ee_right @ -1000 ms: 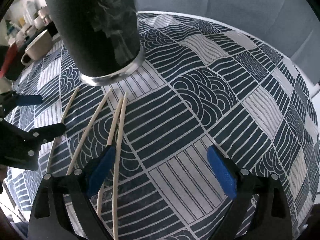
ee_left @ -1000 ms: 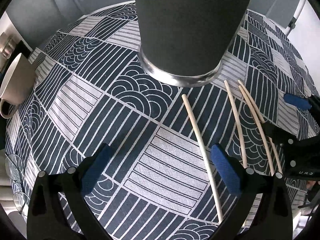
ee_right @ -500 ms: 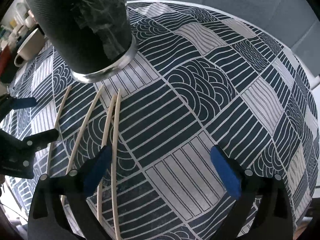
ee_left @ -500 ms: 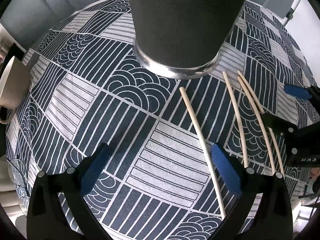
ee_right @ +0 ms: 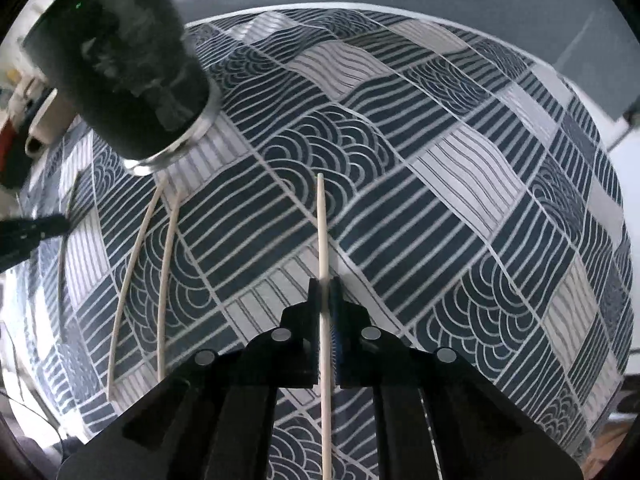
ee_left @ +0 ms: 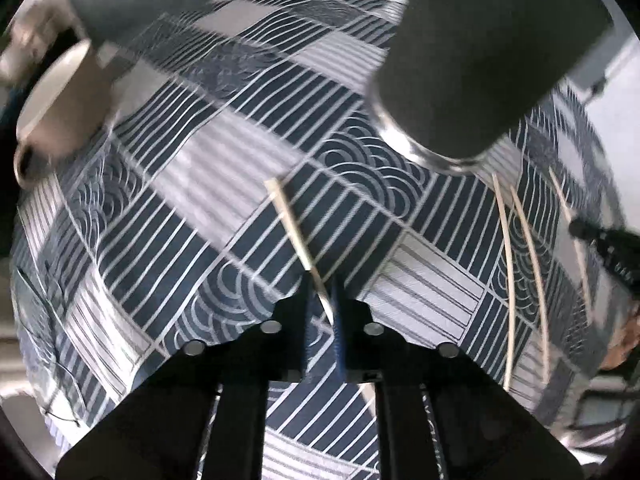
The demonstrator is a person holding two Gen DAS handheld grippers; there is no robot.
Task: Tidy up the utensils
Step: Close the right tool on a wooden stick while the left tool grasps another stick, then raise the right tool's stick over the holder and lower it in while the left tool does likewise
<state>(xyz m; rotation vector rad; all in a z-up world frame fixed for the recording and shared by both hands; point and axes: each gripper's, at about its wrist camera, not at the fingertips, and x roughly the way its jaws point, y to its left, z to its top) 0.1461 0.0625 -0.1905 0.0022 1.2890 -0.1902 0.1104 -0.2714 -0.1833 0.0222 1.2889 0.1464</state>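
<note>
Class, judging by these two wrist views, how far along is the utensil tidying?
Done: nothing visibly in the dark cup. In hand: the left gripper and right gripper each pinch one chopstick. Left: two chopsticks on the cloth.

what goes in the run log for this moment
left gripper: shut on chopstick | right gripper: shut on chopstick | cup: upright

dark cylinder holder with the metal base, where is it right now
The dark cylindrical holder with a metal base stands on the patterned tablecloth at upper left in the right wrist view, just beyond the tips of two loose pale chopsticks.
</note>
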